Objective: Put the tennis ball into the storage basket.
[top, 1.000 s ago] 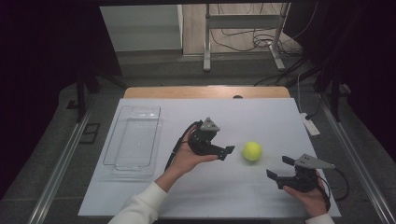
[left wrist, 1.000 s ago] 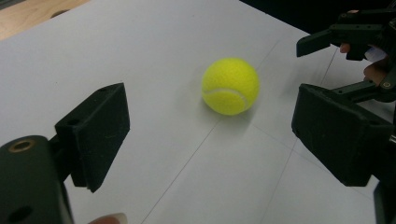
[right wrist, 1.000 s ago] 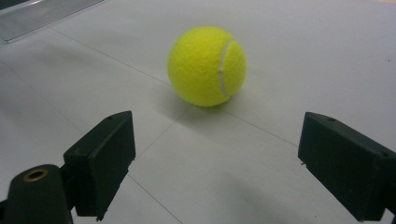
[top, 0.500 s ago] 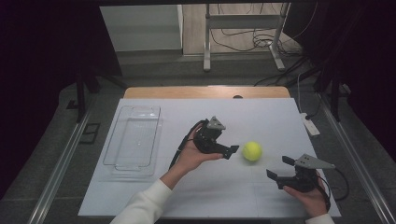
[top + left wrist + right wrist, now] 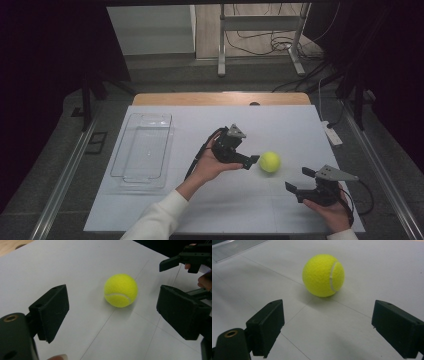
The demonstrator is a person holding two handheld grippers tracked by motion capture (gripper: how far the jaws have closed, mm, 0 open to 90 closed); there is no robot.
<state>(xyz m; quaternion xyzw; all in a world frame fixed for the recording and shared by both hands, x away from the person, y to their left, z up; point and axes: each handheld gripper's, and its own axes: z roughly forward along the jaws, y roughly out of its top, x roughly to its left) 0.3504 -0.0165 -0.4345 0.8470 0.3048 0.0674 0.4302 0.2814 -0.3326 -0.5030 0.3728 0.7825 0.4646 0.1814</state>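
Clear plastic tray [image 5: 142, 152] lies on the left part of the counter [image 5: 280, 125], long side running away from the person, nothing in it; its corner shows at the top left of the right gripper view [image 5: 234, 247]. White sheet [image 5: 235, 210] covers most of the counter, thin pencil-like lines cross it [image 5: 100, 330]. Bare wood strip [image 5: 220, 98] shows along the far edge. White power strip [image 5: 332, 134] sits just off the counter's right edge. Behind, grey floor, a metal stand [image 5: 260, 45] with two feet, loose cables [image 5: 265, 42] around it. Metal rails [image 5: 65, 175] run along both sides. Dark curtains flank the scene.
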